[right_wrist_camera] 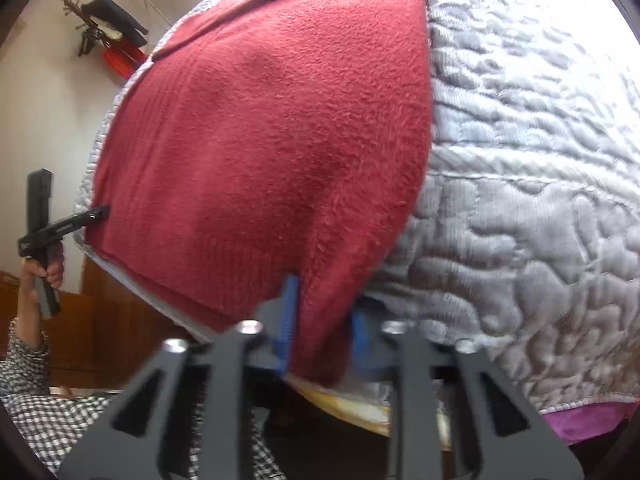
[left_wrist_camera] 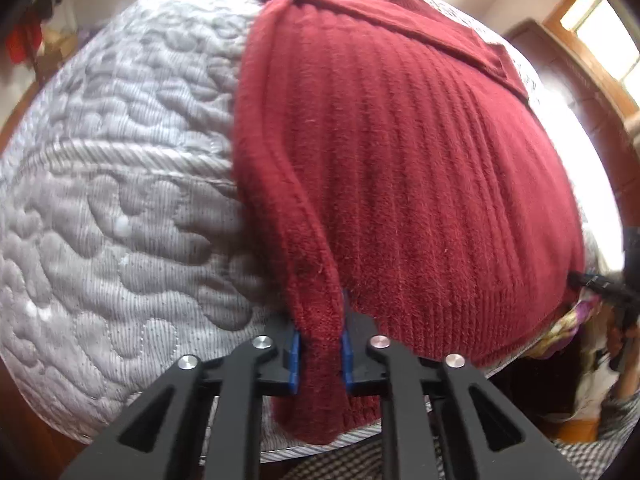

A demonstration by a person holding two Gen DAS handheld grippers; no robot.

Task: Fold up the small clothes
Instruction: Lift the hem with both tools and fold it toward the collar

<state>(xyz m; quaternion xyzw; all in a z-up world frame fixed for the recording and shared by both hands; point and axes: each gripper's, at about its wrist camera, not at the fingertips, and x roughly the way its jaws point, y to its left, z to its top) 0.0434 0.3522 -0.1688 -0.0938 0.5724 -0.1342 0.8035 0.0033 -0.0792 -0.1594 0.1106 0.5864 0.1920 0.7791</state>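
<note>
I have one red sweater lying flat on the grey quilted mattress, filling the centre and right of the left wrist view. My left gripper is clamped on a bunched corner of the hem at the bottom centre of that frame, the blue pads pressing the knit from both sides. My right gripper is likewise closed on the other hem corner, bottom centre of the right wrist view, with the sweater spreading up the frame.

The risk, as I judge it, is the thick fleece slipping out of one pad when I lift, so the fold lands skewed. Pulling the two corners unevenly could also drag the whole sweater off the near edge of the mattress.

Count: one sweater, one mattress, two grippers, both gripping.
</note>
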